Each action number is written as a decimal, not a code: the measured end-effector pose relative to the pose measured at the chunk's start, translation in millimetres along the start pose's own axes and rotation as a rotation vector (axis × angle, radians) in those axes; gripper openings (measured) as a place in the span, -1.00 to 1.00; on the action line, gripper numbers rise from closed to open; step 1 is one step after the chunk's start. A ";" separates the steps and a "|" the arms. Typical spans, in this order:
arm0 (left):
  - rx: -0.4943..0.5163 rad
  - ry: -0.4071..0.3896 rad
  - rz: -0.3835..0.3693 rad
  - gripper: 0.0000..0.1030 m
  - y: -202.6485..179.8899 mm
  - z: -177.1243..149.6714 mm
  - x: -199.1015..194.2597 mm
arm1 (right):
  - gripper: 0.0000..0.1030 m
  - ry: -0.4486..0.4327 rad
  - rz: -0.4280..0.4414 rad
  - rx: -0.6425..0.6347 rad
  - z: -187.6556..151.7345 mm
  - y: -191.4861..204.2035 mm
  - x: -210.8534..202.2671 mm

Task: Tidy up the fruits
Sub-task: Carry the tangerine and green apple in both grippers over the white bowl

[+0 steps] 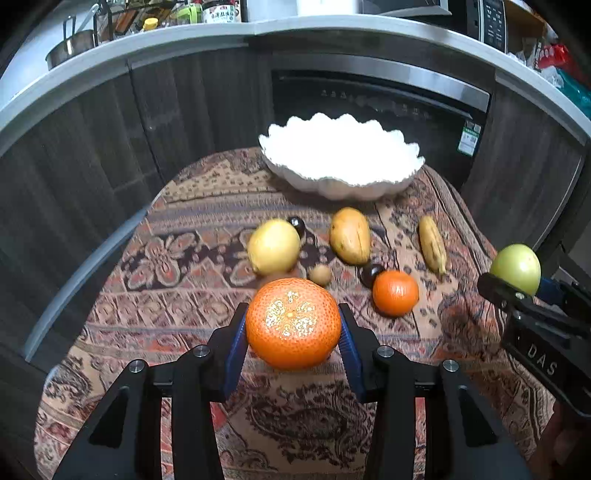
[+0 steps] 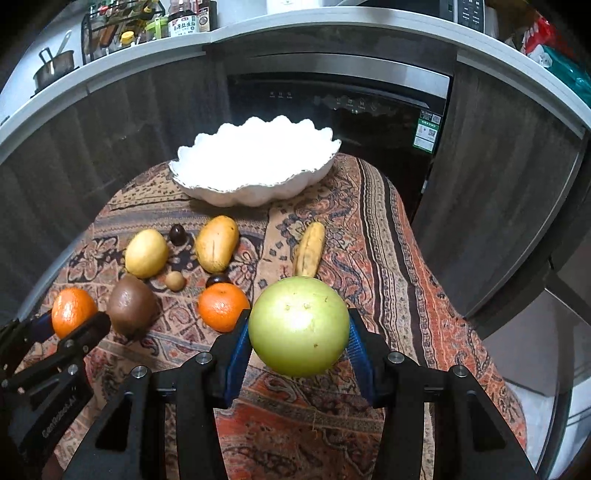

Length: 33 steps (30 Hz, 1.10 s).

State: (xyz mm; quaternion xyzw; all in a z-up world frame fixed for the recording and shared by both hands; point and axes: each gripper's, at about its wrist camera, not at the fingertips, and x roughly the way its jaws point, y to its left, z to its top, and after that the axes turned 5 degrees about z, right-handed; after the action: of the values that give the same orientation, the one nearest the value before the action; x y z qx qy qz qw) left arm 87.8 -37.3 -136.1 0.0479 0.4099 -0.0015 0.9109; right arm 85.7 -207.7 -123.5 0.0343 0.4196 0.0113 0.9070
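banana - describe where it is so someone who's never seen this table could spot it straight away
Start at the white scalloped bowl at the far end of the patterned tablecloth. Among the fruit lying in front of it, the banana is farthest right, alone beyond the mango. It is the only long, thin fruit, yellow with brown marks; the others are round or oval.

Kiwi [image 2: 131, 304] hidden behind held orange [image 1: 293, 323] in left wrist view. Bowl [image 1: 341, 182] inside blown out white, contents unreadable. Second dark plum [image 2: 218, 279] half hidden behind small orange [image 2: 222, 305]. Jar labels [image 2: 183, 26] on far shelf too small to read. Right gripper [image 1: 517, 284] cut off by frame edge.
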 end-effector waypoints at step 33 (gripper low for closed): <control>0.020 -0.074 -0.042 -0.12 -5.5 135.5 16.7 | -0.04 -0.074 0.011 -0.013 119.3 -0.1 1.1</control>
State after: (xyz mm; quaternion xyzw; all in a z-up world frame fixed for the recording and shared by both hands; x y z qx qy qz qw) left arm 199.8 -54.1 -59.7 0.0485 0.3770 -0.0265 0.9246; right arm 177.4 -214.0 -47.3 0.0313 0.3853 0.0175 0.9221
